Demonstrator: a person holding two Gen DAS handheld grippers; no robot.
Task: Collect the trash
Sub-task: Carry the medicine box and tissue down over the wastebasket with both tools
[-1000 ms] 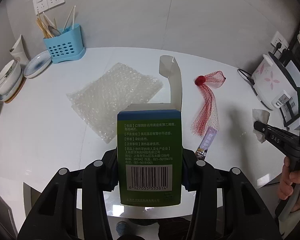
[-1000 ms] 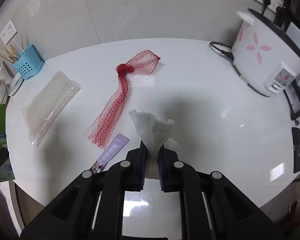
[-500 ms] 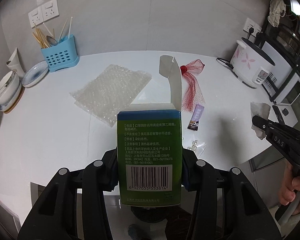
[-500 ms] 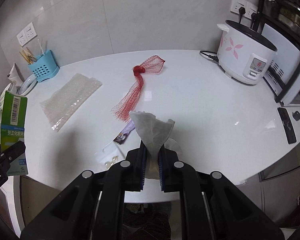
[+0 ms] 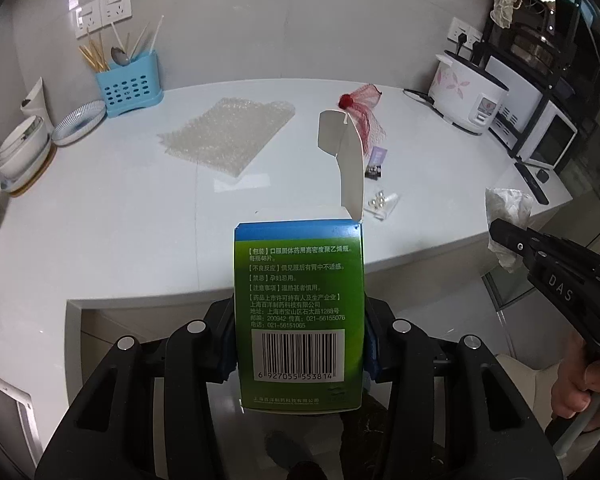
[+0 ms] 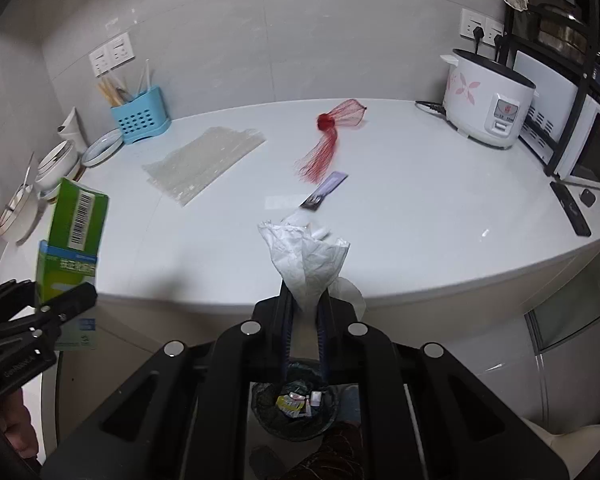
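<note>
My left gripper [image 5: 300, 320] is shut on a green and blue medicine box [image 5: 300, 312] with its top flap standing open. It hangs in front of the white counter's [image 5: 140, 240] front edge. My right gripper [image 6: 305, 306] is shut on a crumpled white tissue [image 6: 306, 260], also off the counter edge. Below it on the floor stands a dark trash bin [image 6: 260, 412] with scraps inside. On the counter lie bubble wrap [image 6: 204, 164], a red net [image 6: 332, 136], a purple sachet [image 6: 326, 190] and a small clear packet [image 5: 380, 204].
A blue cutlery holder [image 5: 130, 88] and stacked bowls [image 5: 24, 148] stand at the counter's far left. A rice cooker [image 6: 488, 108], a microwave [image 6: 592, 148] on a rack and a black remote [image 6: 570, 208] are at the right. A person's hand [image 5: 580, 384] grips the right tool.
Both grippers have drawn back from over the counter to beyond its front edge, each still holding its item. The trash bin has come into the right wrist view.
</note>
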